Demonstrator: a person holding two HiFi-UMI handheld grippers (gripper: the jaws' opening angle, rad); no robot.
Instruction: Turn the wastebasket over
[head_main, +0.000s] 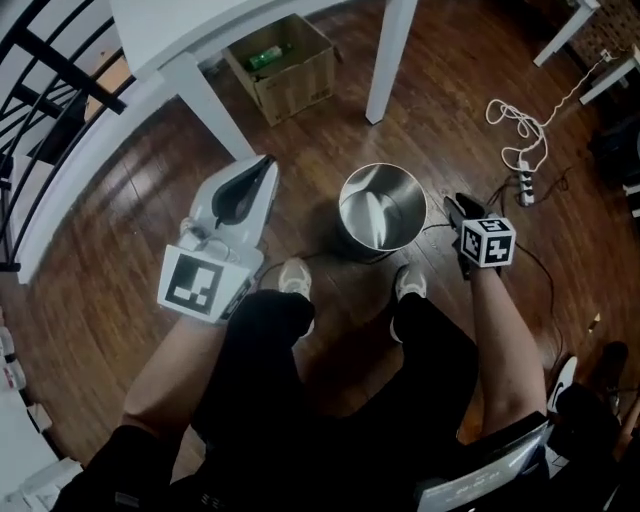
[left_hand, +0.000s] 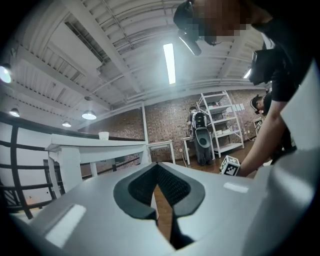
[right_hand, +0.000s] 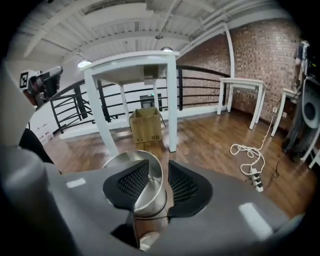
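Head view: wastebasket (head_main: 346, 215) upright, just left of the right gripper (head_main: 460, 207). Left gripper view: left gripper (left_hand: 159, 167) closed and empty. Right gripper view: jaws spread wide, rim between them, unpinched. Approach step, I'd say; next, clamp the rim and tip.

Person wearing black trousers (head_main: 270, 330) and pale sneakers (head_main: 296, 278). The left gripper (head_main: 262, 168) is light grey, the right gripper (head_main: 450, 203) dark. Each bears a black-and-white marker cube (head_main: 487, 242) and black, mesh-textured jaws.
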